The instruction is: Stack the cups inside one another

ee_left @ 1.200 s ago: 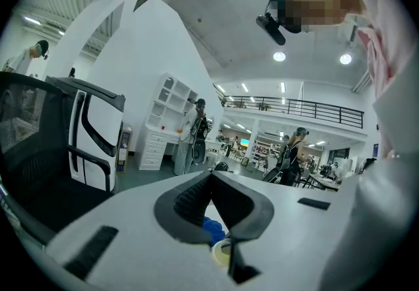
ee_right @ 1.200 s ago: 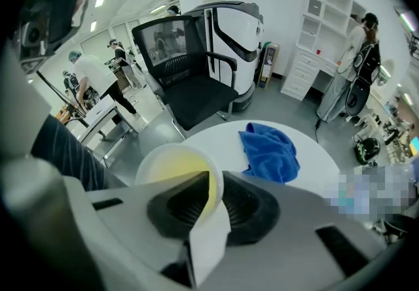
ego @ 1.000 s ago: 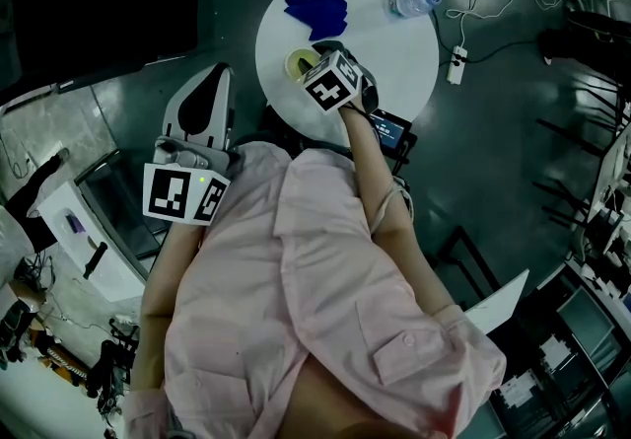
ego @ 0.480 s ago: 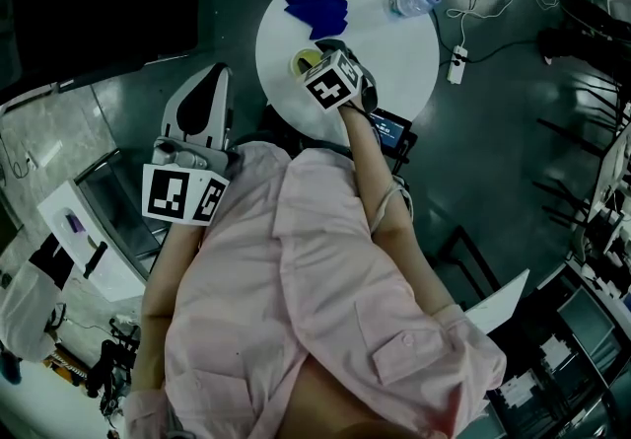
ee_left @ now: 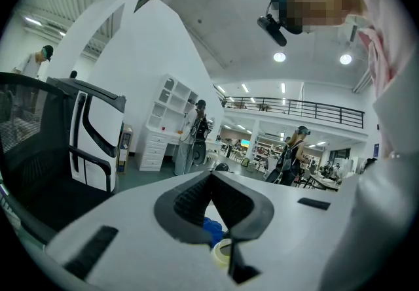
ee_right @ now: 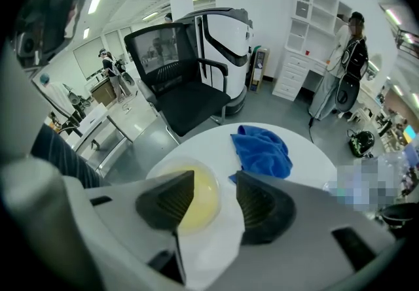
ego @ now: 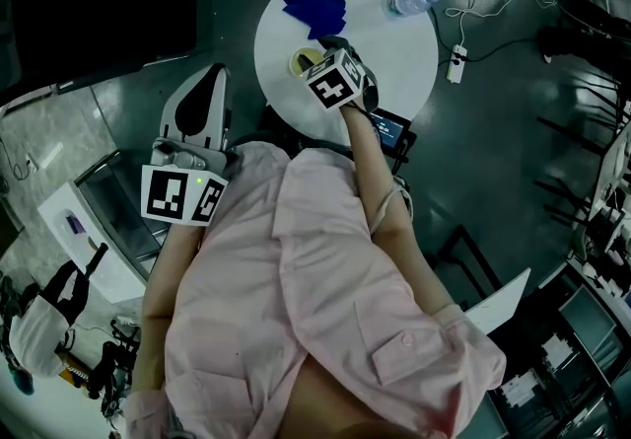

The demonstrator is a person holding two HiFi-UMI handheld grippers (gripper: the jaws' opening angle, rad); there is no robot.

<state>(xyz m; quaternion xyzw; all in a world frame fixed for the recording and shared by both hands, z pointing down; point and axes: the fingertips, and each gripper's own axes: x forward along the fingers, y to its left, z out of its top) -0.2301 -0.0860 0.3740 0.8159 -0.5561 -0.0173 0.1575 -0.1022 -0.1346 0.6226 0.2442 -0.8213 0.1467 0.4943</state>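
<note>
Had just been spreading right tongs (ee_right: 215, 178) wide above round white worktop (ee_right: 308, 157), nothing clamped between. Saw yellow cup (ee_right: 201, 197) standing on worktop, partly behind one jaw, near blue cloth (ee_right: 262, 149). Held left tongs (ee_left: 211, 175) clenched, empty, off worktop's edge.

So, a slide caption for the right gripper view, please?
Right gripper, jaws just opened and empty, over the yellow cup; blue cloth behind on white table.
</note>
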